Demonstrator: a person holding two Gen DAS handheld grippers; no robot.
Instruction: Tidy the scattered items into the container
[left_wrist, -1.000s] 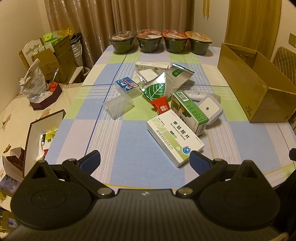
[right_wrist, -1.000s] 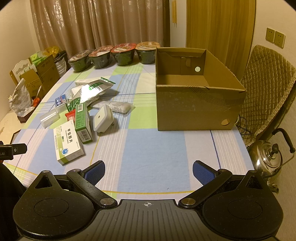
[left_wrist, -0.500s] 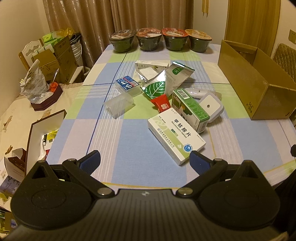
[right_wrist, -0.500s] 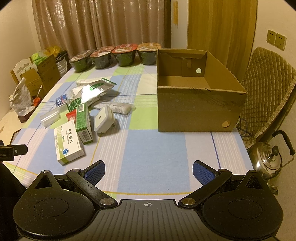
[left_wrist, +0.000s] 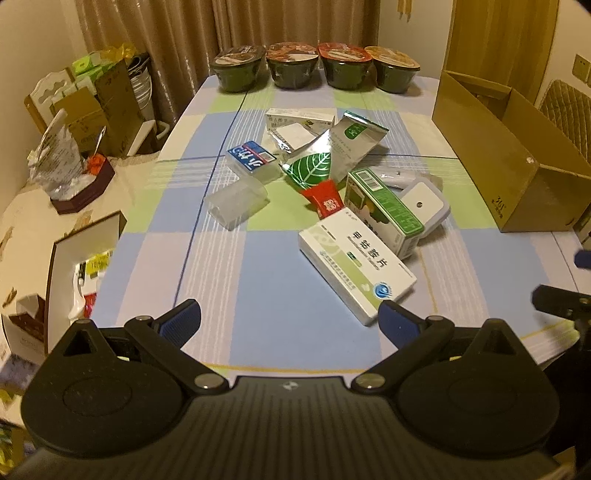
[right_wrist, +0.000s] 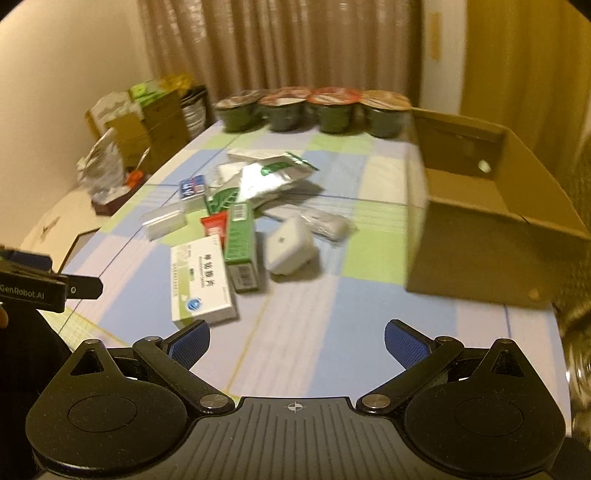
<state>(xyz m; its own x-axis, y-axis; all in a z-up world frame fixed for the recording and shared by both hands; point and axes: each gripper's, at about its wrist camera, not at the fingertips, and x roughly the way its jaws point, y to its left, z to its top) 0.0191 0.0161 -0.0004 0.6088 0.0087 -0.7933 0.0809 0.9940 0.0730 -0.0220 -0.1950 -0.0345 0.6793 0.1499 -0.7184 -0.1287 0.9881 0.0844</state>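
A blue, green and white checked tablecloth (left_wrist: 258, 280) carries a scattered heap: a clear plastic case (left_wrist: 237, 200), a white-and-green medicine box (left_wrist: 356, 266), a white square adapter (left_wrist: 424, 204). The open brown cardboard box (left_wrist: 491, 162) stands rightmost. The left gripper (left_wrist: 290, 317) and right gripper (right_wrist: 297, 341) gape wide, empty.

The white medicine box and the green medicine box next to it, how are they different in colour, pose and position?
The white medicine box is mostly white with a green band and lies flat on its broad face; the green medicine box has a green top with a barcode and stands on a narrower side, so it sits higher. The white one is nearer the left gripper; the green one lies farther, beside the white plastic case. Both are long cartons lying outside the cardboard box.
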